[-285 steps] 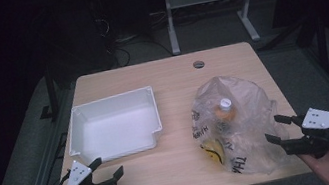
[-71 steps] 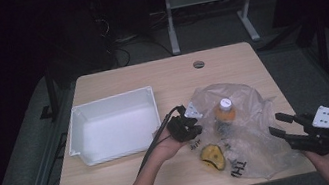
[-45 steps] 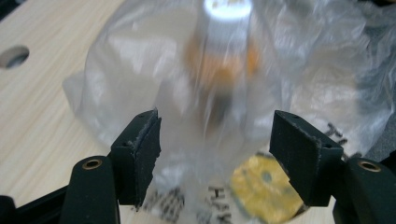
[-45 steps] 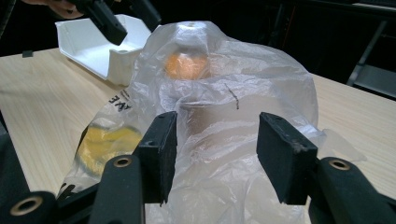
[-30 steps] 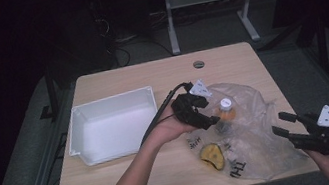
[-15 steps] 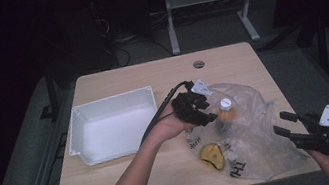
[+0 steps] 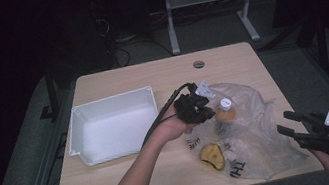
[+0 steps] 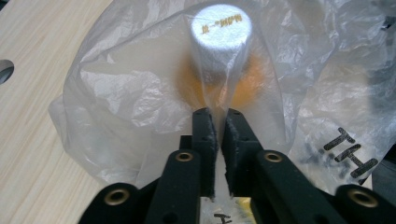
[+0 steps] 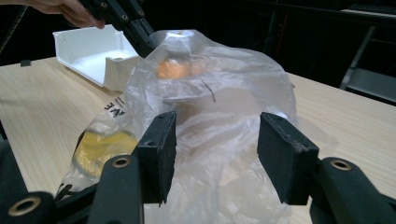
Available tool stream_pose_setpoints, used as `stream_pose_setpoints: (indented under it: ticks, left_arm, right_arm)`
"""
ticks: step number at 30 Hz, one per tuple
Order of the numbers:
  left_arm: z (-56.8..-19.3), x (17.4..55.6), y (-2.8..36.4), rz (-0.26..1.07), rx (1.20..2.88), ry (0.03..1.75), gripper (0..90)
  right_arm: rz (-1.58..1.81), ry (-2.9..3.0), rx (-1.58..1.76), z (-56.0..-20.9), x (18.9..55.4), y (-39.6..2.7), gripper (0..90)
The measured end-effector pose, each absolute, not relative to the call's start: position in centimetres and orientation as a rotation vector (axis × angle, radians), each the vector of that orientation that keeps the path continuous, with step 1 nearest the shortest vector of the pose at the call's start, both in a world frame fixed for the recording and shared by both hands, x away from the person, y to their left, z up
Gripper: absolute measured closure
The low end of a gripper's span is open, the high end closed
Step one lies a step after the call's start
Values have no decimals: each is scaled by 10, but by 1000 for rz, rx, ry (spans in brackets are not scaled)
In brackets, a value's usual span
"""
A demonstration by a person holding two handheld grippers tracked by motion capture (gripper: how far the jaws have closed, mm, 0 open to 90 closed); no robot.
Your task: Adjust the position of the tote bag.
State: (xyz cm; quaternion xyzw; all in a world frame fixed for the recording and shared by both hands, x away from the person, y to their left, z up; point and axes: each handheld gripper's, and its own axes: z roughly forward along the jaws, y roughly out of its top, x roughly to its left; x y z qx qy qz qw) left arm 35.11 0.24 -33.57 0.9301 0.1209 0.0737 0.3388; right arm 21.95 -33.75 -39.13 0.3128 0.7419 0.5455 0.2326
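While the left tongs have just been closing, their black jaws now pinch a fold of thin, crinkled, translucent plastic bag. Just beyond that pinch, inside the bag, stands an orange bottle with a round white cap. A yellow rounded item lies lower in the bag. Right tongs stand open, padded jaws apart, bag film just ahead. Earlier, the left tongs sat at the tabletop edge. Beyond them, a white rectangular tray holds nothing.
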Motion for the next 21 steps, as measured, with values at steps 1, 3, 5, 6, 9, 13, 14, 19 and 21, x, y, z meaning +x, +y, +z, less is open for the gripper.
stream_pose_setpoints:
  ticks: [1,3,5,6,9,13,14,19,21]
  left_arm:
    - [-336,351,3,195,2421,317,865]
    - [-338,352,4,198,2427,316,866]
    - [-341,352,5,197,2432,321,875]
    - [-342,352,5,194,2431,326,875]
    - [-345,353,7,195,2428,332,875]
    - [-347,353,9,196,2440,324,875]
    - [-347,353,10,196,2441,328,875]
    - [-350,354,14,202,2445,340,875]
    - [-351,355,15,204,2449,345,876]
  right_arm:
    - [1497,2036,864,-391,219,-339,466]
    - [1502,2035,867,-392,219,-340,466]
    - [1501,2034,868,-392,219,-341,468]
    - [1501,2036,874,-392,219,-341,469]
    - [1501,2039,873,-392,219,-341,472]
    - [1501,2035,876,-393,219,-343,476]
    - [1498,2035,882,-393,219,-344,477]
    - [1501,2030,898,-394,218,-348,483]
    - [1501,2030,898,-395,218,-348,483]
